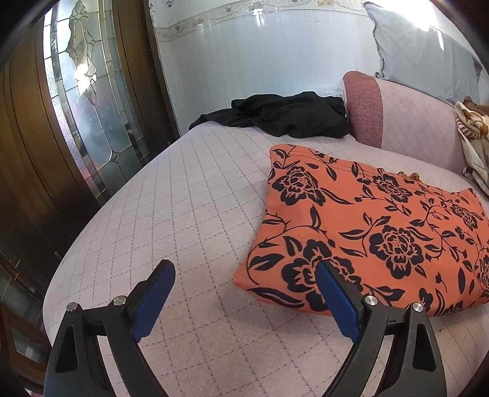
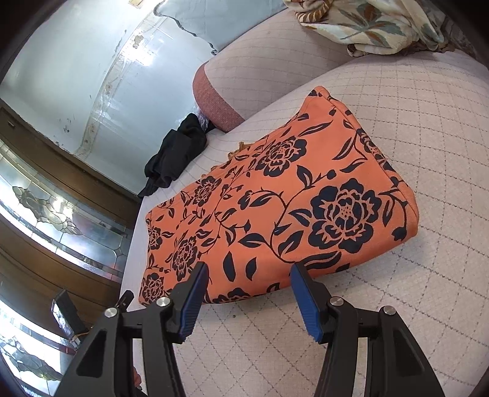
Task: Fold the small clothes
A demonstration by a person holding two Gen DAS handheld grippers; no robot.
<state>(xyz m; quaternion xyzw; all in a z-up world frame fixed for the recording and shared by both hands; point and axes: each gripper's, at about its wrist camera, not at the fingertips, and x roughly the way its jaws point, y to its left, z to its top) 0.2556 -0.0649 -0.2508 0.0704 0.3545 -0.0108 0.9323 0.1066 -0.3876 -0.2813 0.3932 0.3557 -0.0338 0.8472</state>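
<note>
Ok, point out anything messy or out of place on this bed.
The orange floral garment lies folded flat. The black garment sits crumpled against the pink bolster, unfolded. A patterned blanket is bunched at the far side. Nothing looks damaged or spilled.

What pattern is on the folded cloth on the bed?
Orange cloth with dark navy flowers and leaves, clearest in the right wrist view.

My left gripper [image 1: 246, 268] hangs over the mattress [image 1: 171, 195], with the folded garment [image 1: 366, 232] lying flat to its right. My right gripper [image 2: 249, 271] hangs at that garment's near edge. Behind it a crumpled dark cloth [image 1: 284, 114] lies beside the bolster [image 1: 365, 107] (a pillow [image 1: 421, 52] stands further back). A blanket [image 2: 366, 24] lies far right.
</note>
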